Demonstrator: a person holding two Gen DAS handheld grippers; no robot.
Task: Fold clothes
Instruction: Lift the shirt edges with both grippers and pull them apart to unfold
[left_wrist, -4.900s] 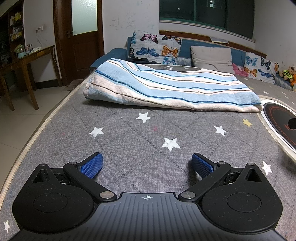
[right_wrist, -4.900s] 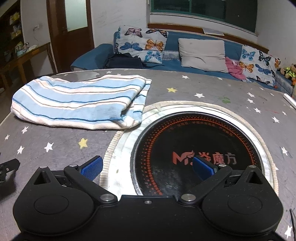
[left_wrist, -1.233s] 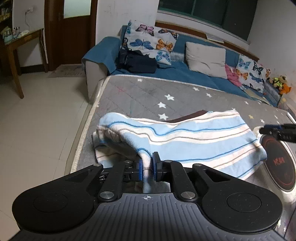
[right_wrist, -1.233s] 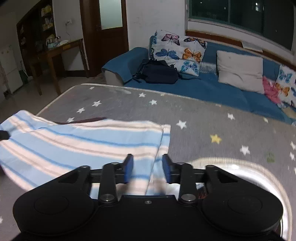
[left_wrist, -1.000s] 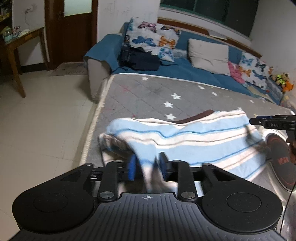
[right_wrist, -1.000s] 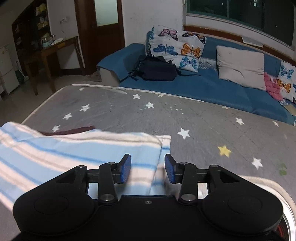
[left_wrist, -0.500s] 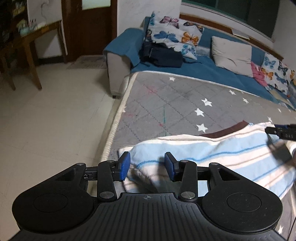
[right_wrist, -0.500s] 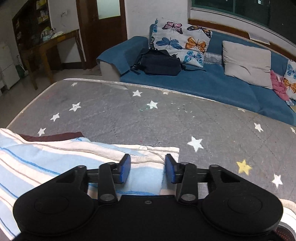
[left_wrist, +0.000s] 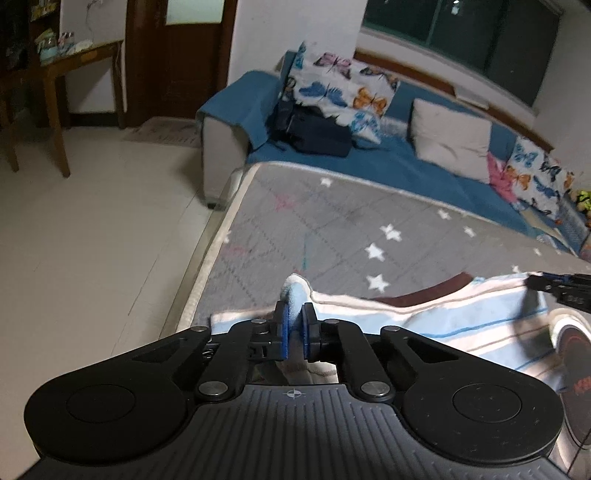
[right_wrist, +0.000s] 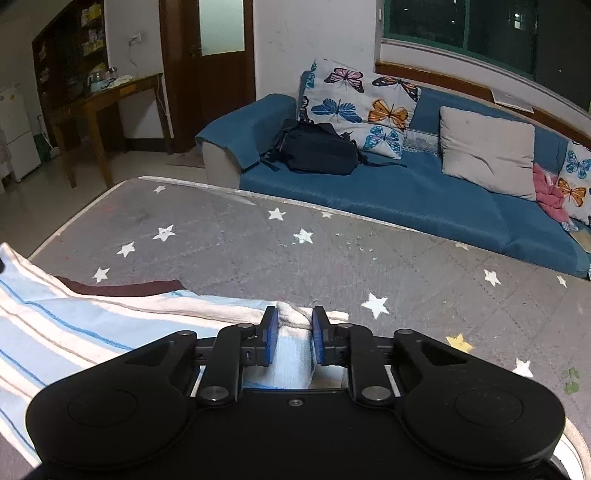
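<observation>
Both tools are clamped on the striped cloth: the left gripper pinches a bunched corner, and the right gripper grips a white hem fold at 12 o'clock. The cloth lies doubled on the starry mat, pale blue with thin stripes, brown edge peeking out at 10 o'clock. I judge this mid-fold, with more left.
</observation>
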